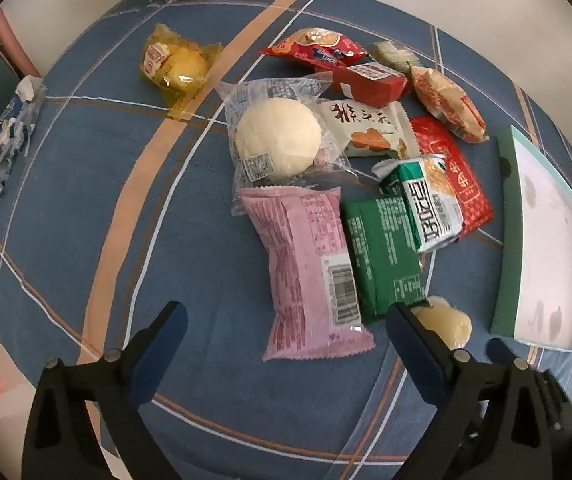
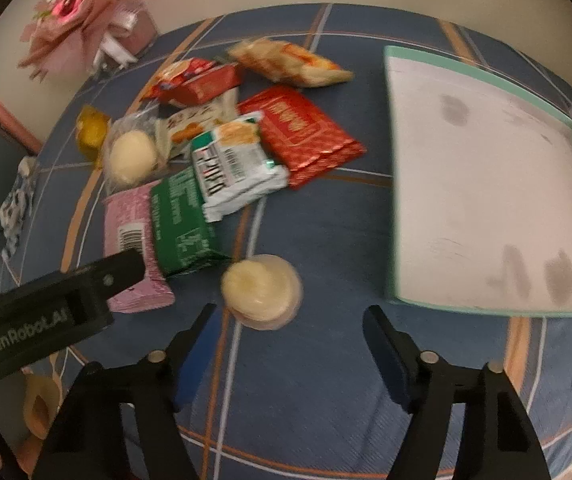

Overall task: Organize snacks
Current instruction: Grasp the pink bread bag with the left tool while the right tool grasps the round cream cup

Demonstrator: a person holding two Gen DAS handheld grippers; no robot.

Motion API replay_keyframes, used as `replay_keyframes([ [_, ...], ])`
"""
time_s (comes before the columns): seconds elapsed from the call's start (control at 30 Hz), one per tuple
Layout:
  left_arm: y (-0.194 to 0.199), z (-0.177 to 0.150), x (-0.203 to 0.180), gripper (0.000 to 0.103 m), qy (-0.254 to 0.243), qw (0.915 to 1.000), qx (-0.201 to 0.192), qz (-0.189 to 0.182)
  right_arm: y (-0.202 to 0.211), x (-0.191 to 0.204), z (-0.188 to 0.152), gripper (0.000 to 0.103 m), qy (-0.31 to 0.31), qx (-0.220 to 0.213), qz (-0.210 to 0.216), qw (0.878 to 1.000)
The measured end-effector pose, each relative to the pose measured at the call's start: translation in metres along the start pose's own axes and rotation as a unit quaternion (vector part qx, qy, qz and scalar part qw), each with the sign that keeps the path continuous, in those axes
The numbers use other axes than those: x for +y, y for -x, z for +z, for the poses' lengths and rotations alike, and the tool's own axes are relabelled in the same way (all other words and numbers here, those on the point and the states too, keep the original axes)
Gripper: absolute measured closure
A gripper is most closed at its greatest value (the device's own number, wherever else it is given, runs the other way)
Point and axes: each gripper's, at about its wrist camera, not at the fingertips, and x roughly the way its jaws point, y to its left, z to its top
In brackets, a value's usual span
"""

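Note:
A heap of snack packets lies on the blue checked tablecloth [image 1: 86, 200]. My left gripper [image 1: 286, 316] hangs open over the near end of a pink packet [image 1: 309, 272], its pads clear of the wrapper. To the right of the pink packet are a green packet [image 1: 381, 252] and a white-and-green packet [image 1: 429, 204]. A round cream pastry [image 2: 262, 290] sits just ahead of my right gripper [image 2: 289, 314], which is open and apart from it. The white tray with a mint-green rim [image 2: 391, 160] stands to the right with nothing in it.
Further back lie a clear-wrapped white bun [image 1: 278, 140], a yellow cake packet [image 1: 178, 68], red packets [image 1: 365, 80] and an orange one [image 1: 445, 104]. A blue-and-white packet [image 1: 6, 136] rests at the left edge. A pink flower arrangement [image 2: 82, 12] stands far left.

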Motion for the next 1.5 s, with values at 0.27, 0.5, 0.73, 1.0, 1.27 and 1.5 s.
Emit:
replay_keyframes([
  [0.27,-0.013,0.014,-0.003,0.014,0.006,0.9997,0.026,-0.001,-0.023,0.023,0.009,0.052,0.021,0.012,0.003,1.000],
  [0.5,-0.020,0.015,-0.002,0.022,0.011,0.9993,0.028,-0.023,-0.028,0.026,0.016,0.061,0.025,0.007,-0.002,1.000],
  [0.73,-0.022,0.008,0.005,0.022,0.025,0.9984,0.030,-0.040,-0.039,0.042,0.023,0.055,0.054,0.003,-0.027,0.998],
  [1.0,-0.030,0.004,0.024,0.028,0.046,0.9976,0.028,-0.044,-0.045,0.052,0.016,0.039,0.071,0.009,-0.025,0.997],
  [1.27,-0.047,0.002,0.038,0.028,0.057,0.9964,0.046,-0.042,-0.051,0.065,0.008,0.040,0.082,0.001,-0.039,0.996],
  [1.5,-0.049,0.004,0.032,0.048,0.055,0.9966,0.040,-0.047,-0.053,0.059,0.016,0.053,0.068,0.005,-0.037,0.997],
])
